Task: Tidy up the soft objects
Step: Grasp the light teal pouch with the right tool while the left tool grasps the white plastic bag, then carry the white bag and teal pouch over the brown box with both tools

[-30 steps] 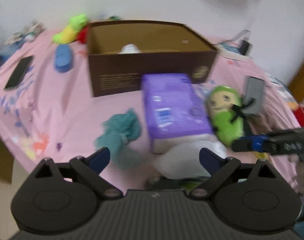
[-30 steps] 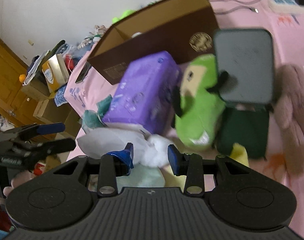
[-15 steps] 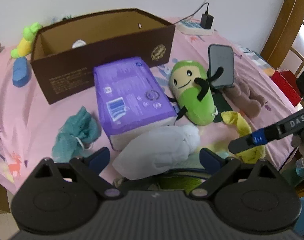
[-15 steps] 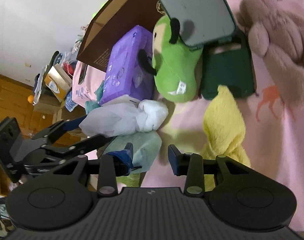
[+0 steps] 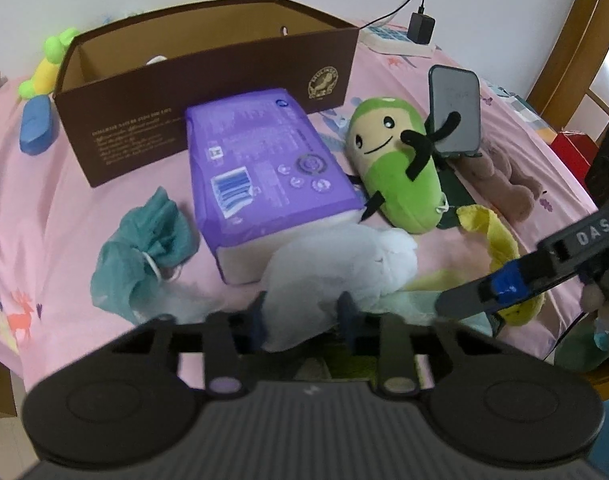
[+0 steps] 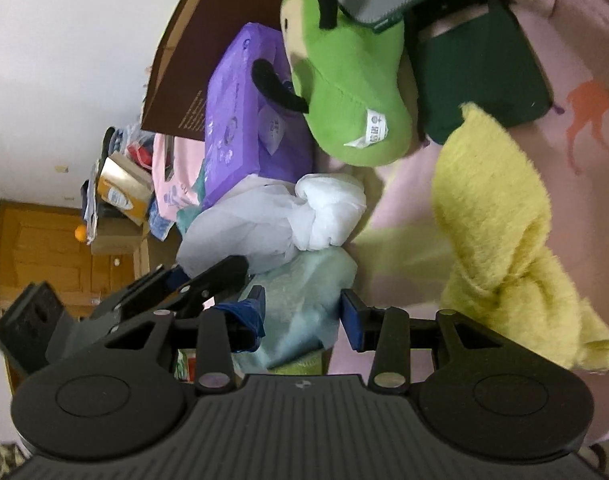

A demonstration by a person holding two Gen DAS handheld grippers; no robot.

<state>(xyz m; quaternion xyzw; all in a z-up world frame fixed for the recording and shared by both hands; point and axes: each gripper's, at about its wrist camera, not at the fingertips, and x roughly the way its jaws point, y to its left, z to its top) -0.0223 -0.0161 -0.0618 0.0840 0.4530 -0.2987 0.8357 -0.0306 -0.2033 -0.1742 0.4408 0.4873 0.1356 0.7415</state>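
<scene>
On the pink bed lies a white cloth bundle [image 5: 336, 260], also in the right wrist view [image 6: 264, 224]. My left gripper [image 5: 302, 318] is shut on its near end. My right gripper [image 6: 302, 314] has its jaws partly open around a pale mint cloth [image 6: 304, 300], which also shows in the left wrist view [image 5: 404, 304]. A yellow towel [image 6: 500, 232] lies to the right. A green plush [image 5: 396, 164], a purple tissue pack [image 5: 264, 176], a teal cloth [image 5: 144, 248] and a brown plush [image 5: 500, 176] lie around. An open brown box [image 5: 208, 92] stands behind.
A phone [image 5: 454, 108] leans against the green plush above a dark green case [image 6: 480, 68]. A blue object [image 5: 36, 124] and a yellow-green plush [image 5: 44, 64] lie left of the box. A charger and power strip [image 5: 408, 36] sit at the back. The bed edge is near.
My left gripper has closed from wide open onto the white cloth bundle. My right gripper has moved in over the mint cloth and the view has tilted.
</scene>
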